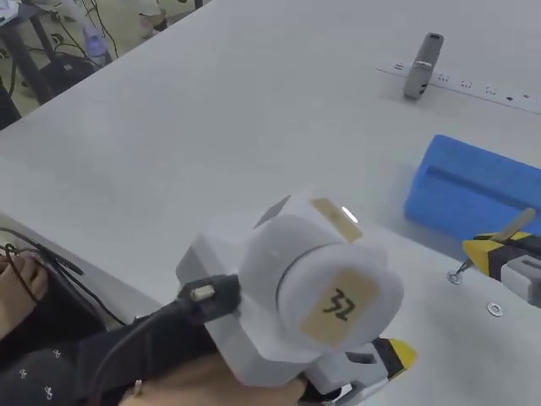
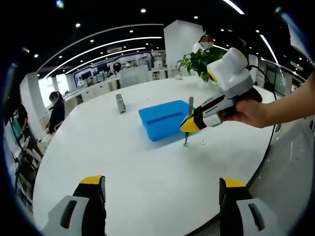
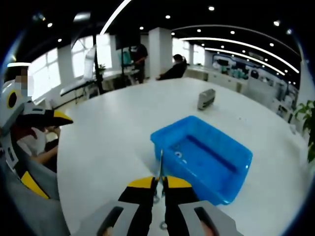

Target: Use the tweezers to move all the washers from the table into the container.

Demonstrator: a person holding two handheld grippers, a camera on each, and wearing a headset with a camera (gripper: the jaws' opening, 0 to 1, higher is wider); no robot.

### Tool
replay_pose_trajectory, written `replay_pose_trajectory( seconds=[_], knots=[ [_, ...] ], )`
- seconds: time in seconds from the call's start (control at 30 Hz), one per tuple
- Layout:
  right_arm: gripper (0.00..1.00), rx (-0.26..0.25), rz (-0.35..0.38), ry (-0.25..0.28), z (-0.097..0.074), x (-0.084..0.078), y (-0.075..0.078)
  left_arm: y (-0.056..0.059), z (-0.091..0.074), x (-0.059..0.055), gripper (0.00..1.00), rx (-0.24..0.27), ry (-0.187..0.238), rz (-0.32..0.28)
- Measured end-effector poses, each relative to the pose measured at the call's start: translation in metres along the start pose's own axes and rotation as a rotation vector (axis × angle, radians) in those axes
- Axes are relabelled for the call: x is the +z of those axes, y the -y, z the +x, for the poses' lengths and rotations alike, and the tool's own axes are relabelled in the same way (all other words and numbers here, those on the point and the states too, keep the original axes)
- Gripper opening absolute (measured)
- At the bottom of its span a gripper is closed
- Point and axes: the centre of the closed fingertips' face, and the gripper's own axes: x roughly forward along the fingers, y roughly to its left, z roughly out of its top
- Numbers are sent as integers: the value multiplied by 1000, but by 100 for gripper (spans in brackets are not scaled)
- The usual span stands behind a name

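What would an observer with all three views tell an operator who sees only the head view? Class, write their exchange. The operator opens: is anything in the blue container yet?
Observer: Yes. The right gripper view looks into the blue container, and at least one washer lies on its floor.
Operator: Is the left gripper holding anything?
Observer: No. In the left gripper view the left gripper has its fingers wide open, with nothing between them.
Operator: How are the tweezers held?
Observer: In the right gripper view the right gripper has both fingers shut on the tweezers.

White hand-held gripper (image 2: 189,126) (black jaws, yellow tips)
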Motion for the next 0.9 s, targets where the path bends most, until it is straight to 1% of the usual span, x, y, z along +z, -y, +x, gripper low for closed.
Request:
replay_pose_trajectory(
  seconds=[0.07,0.13,0.23,0.5,0.67,0.8,0.9],
  knots=[
    [4,5,5,-6,0,-2,0,0,0,0,98,-2,-3,1],
    [4,-2,-5,-11,0,-4,1,1,0,0,98,-1,-4,3],
    [4,-1,-6,-8,0,-4,2,1,0,0,98,-2,-4,2],
    [3,4,-15,-7,1,-2,-1,0,1,0,98,-1,-5,-1],
    [3,9,-6,-16,1,-2,2,0,1,0,98,1,-4,-3],
    [3,14,-6,2,-4,7,0,-1,1,1,98,4,-2,-6],
    [3,18,-6,27,-9,19,0,-1,1,0,98,3,-2,-9]
  ],
)
